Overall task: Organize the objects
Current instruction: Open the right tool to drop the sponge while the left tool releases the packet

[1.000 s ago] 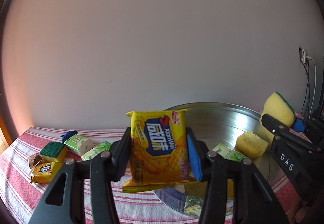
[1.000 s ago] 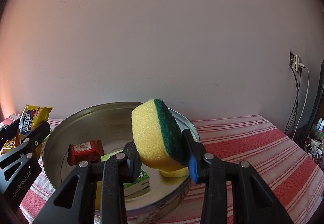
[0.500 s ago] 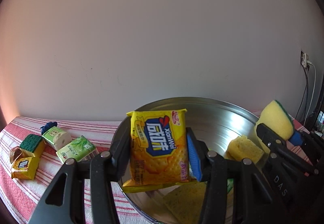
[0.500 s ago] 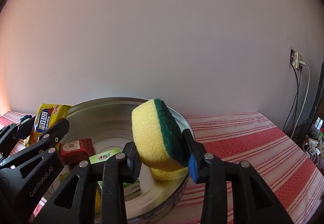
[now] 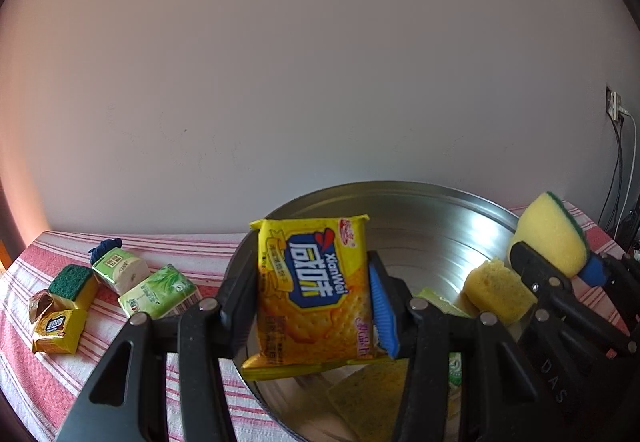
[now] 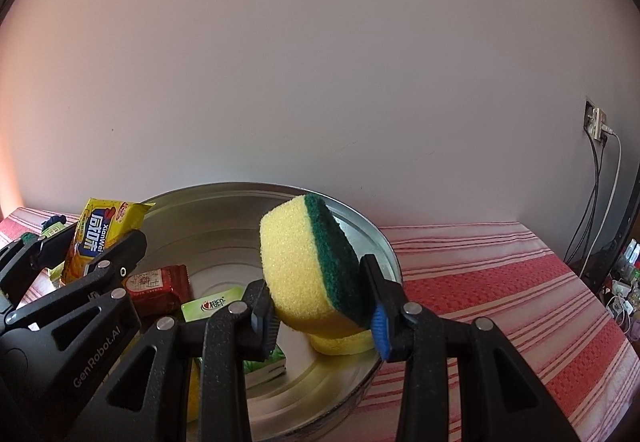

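Observation:
My left gripper (image 5: pixel 310 306) is shut on a yellow cracker packet (image 5: pixel 314 290) and holds it upright over the left part of a round metal basin (image 5: pixel 420 210). My right gripper (image 6: pixel 320 310) is shut on a yellow sponge with a green scouring side (image 6: pixel 308 266), held above the basin's right part (image 6: pixel 372 238). In the basin lie a yellow sponge (image 5: pixel 498 294), a red packet (image 6: pixel 158 288) and green tissue packs (image 6: pixel 216 306). The right gripper with its sponge (image 5: pixel 554 242) shows in the left wrist view.
On the red-striped cloth (image 6: pixel 500 282) left of the basin lie a green tissue pack (image 5: pixel 158 294), a small green-white pack (image 5: pixel 120 270), a green-topped sponge (image 5: pixel 74 284) and a small yellow packet (image 5: pixel 58 330). A wall stands behind; cables hang at the right (image 6: pixel 600 194).
Both grippers have moved further over the basin with their loads. The left gripper shifted right, so the loose items on the cloth slid left in its view.

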Available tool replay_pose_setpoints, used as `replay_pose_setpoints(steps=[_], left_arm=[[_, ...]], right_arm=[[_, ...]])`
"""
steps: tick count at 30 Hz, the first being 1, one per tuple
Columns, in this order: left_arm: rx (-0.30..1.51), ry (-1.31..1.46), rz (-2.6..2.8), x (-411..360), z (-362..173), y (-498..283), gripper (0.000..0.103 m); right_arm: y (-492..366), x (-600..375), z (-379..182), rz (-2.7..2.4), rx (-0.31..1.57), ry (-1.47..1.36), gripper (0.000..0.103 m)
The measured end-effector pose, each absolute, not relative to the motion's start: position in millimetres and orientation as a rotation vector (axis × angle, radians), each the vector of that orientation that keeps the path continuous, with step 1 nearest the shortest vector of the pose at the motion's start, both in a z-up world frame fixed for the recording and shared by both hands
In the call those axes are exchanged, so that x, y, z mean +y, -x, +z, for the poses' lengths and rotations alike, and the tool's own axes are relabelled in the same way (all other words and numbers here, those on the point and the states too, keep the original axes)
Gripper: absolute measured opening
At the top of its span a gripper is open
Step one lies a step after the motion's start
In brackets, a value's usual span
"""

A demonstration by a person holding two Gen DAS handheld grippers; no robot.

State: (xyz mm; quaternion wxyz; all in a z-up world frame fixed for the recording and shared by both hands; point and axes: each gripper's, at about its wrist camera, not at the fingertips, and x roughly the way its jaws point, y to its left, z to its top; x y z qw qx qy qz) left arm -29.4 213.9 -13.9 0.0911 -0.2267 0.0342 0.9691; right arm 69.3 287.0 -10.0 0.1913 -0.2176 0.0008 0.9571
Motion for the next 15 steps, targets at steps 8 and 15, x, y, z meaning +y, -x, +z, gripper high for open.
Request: replay_pose_setpoints(steps=[8,15], left_arm=[[0.099,0.701,2.891,212.1,-16.1,34.1,0.05],[0.034,0.571,2.971,200.1,-10.5,17.0,0.077]], right_arm=[[-65.8,284.0,-9.2,2.701,-0.007,0.633,0.04],[-64.9,286.5,-12.4,2.694,-0.025,0.633,0.065]])
